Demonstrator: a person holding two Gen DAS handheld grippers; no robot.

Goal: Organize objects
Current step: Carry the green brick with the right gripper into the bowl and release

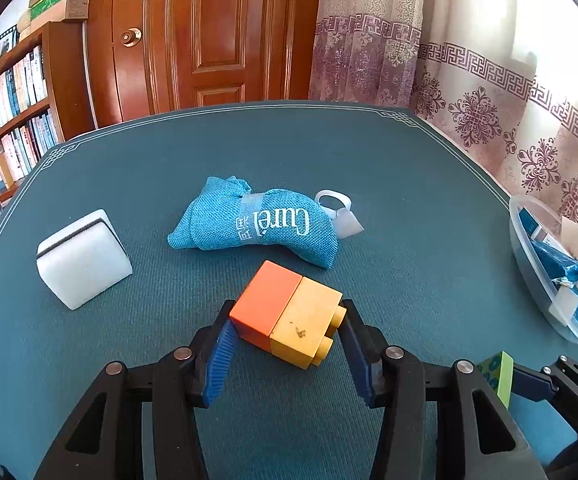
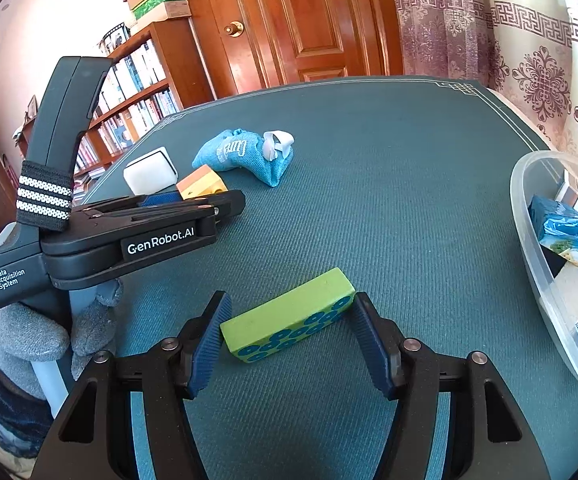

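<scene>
Orange-and-yellow toy block (image 1: 289, 312), two big bricks snapped together with yellow studs pointing right, sits on the teal table mat (image 1: 409, 184) in the near middle, between the fingers of the left gripper (image 1: 289, 334); left blue pad (image 1: 221, 360) touches the orange end, right pad sits against the studs, so jaws look clamped on the block, which appears to rest on the mat. Green domino-style block (image 2: 289, 318) with blue ring dots on its side lies on the mat to the right of that, between the blue pads of the right gripper (image 2: 289, 336); both pads meet its short ends, jaws look closed on it, block tilted a little with far-right end higher. In the left wrist view only a corner of the green block shows at the near right edge. Blue woven pouch (image 1: 255, 224) with white "Curel" print lies just beyond the toy block, near the table centre, white ribbon tag (image 1: 339, 214) sticking out on its right. White sponge (image 1: 83, 256) with a dark strip on top stands at the left, apart from the pouch. Clear plastic bin (image 2: 529, 240) at the right edge of the table holds blue packets and a white item. Gloved grey hand (image 2: 29, 332) grips the left gripper handle in the right wrist view. Wooden door, bookshelf and patterned curtain behind the table
</scene>
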